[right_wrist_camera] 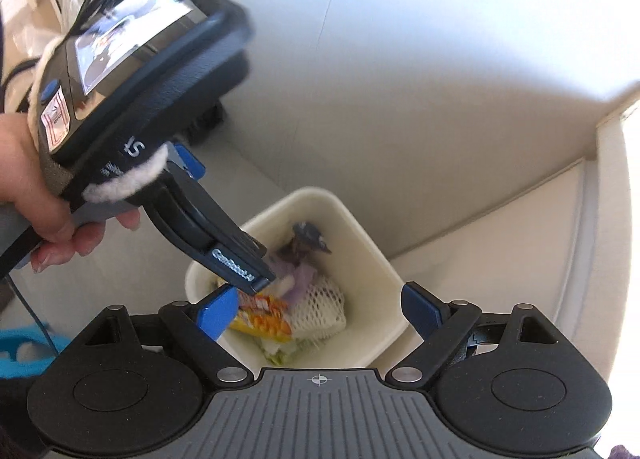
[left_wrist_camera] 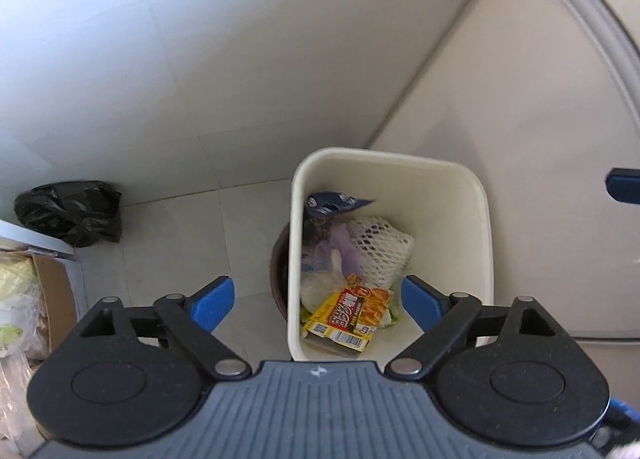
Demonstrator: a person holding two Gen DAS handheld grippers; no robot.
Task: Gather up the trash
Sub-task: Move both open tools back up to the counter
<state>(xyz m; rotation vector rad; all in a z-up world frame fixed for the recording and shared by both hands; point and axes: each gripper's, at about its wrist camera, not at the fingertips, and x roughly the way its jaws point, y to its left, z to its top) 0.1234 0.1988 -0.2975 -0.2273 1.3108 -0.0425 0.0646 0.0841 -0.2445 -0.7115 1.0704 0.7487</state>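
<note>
Both grippers, left gripper (left_wrist_camera: 318, 301) and right gripper (right_wrist_camera: 320, 309), hang released and empty above the trash-filled bin (left_wrist_camera: 486, 219) at lower centre, so the drop looks finished; next, seek more litter.

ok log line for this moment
left claw: open, empty | right claw: open, empty | both above bin | snack packet, foam net inside

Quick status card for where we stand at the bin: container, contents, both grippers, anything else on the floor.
bin: cream bin, upright, against a pale cabinet
contents: yellow packet, white foam net, dark blue wrapper, purple bag
left gripper: open, empty, above the bin
right gripper: open, empty, above the bin
floor: black bag by the wall
</note>
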